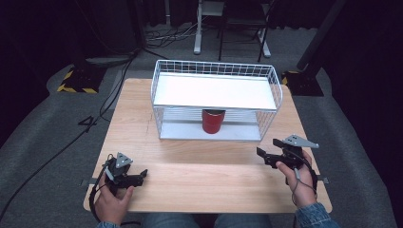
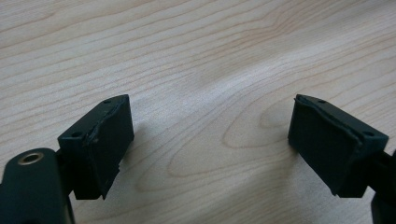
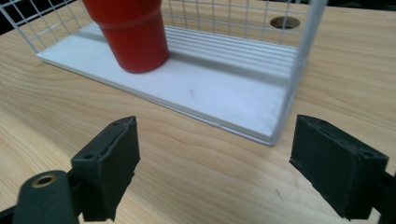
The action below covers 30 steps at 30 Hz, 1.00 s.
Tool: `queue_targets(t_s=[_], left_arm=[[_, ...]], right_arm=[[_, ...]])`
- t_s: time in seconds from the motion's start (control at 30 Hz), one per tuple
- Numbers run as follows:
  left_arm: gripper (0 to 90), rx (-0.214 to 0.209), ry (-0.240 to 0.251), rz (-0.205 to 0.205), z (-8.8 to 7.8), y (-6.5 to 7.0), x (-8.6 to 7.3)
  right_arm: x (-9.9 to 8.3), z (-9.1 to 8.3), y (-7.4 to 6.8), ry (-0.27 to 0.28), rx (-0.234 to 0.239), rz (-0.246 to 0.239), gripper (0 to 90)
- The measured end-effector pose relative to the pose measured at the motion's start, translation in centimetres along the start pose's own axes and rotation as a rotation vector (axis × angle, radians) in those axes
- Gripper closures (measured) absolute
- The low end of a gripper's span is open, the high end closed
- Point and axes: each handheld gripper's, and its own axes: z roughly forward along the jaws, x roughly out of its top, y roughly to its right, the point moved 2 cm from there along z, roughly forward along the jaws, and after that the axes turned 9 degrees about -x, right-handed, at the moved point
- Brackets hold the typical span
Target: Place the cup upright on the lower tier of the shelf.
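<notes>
Red cup (image 1: 213, 121) stood upright on the lower shelf of the white wire rack (image 1: 216, 102), mid-table. Right gripper (image 1: 267, 151) was nearest, jaws wide and empty; left gripper (image 1: 138, 177) likewise, low over bare wood. Best approach: go in level under the upper shelf, straddle the cup low, clear the wires.

Light wooden table (image 1: 209, 166), grey carpet floor (image 1: 43, 142), black cables (image 1: 57, 152), yellow-black striped base (image 1: 78, 80), chair legs (image 1: 240, 42)
</notes>
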Motion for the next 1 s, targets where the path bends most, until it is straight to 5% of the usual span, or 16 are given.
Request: queue_targets(t_s=[0.5,1.0], left_arm=[[14.5,0.0,0.0,0.0,0.0,0.0,0.0],[14.5,0.0,0.0,0.0,0.0,0.0,0.0]], right_arm=[[-3.5,-0.9,3.5,-0.081,-0.076,0.032,15.8],[-6.6,-0.3,4.9,-0.172,-0.142,-0.033,15.9]])
